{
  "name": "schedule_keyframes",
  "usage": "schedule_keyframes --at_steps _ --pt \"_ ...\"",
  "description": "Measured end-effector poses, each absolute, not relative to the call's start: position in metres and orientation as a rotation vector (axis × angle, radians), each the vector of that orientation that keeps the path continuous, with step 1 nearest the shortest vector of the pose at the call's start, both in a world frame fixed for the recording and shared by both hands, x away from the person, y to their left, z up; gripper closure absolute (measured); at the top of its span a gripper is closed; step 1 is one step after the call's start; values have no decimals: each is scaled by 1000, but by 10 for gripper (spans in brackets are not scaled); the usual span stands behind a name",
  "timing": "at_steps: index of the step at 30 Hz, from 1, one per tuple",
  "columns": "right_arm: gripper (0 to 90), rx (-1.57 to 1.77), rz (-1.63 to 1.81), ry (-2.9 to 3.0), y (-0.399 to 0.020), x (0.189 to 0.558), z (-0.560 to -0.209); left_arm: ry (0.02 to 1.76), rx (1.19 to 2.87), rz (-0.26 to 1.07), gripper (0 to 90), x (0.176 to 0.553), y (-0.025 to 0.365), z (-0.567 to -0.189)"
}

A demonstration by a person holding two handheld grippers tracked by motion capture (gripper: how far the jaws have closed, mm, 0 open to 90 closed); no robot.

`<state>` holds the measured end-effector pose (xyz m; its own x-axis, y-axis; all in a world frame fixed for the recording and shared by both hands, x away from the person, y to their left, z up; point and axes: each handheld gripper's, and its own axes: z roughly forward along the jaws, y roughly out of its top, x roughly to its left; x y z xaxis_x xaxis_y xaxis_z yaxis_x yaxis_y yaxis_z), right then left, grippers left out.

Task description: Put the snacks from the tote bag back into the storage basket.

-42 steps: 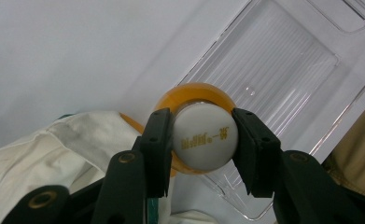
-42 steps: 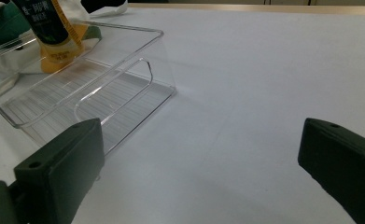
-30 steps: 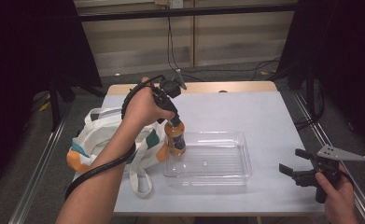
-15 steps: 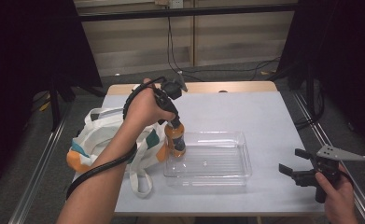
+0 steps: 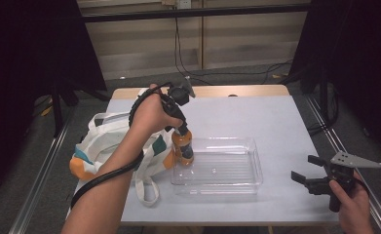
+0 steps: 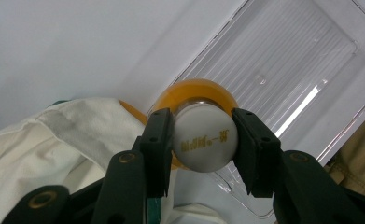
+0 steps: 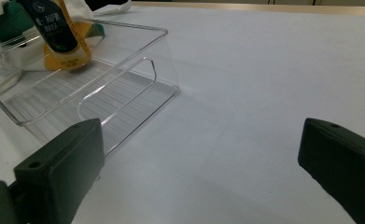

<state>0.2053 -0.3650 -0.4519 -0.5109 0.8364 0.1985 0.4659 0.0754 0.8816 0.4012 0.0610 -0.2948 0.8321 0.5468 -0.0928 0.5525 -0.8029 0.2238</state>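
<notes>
Gripping the orange bottle (image 5: 182,146) by its white cap (image 6: 204,138), the left gripper (image 6: 203,140) held it upright at the near-left corner of the clear tray (image 5: 237,181), base at or just above the ribbed floor. Lowering straight down before release would likely keep it standing. A cloth bag (image 5: 105,141) crowded the tray's left wall. The right gripper (image 5: 307,173), jaws open and empty, waited well apart on the surface (image 5: 276,126).

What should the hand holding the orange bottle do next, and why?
Probably lower the orange bottle straight down. The left gripper has its jaws clamped on the white cap, and the bottle hangs upright over the near-left corner of the clear tray.
</notes>
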Motion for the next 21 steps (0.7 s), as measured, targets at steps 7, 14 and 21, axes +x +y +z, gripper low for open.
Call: schedule_keyframes --at_steps 7,14,21 --pt "2 1293 1415 2002 -365 205 -452 839 2779 -34 595 401 60 -296" --pt "2 1291 1416 2004 -365 205 -452 827 2792 -33 595 402 58 -299" --pt "2 1290 1416 2004 -365 205 -452 829 2795 -24 595 401 57 -299"
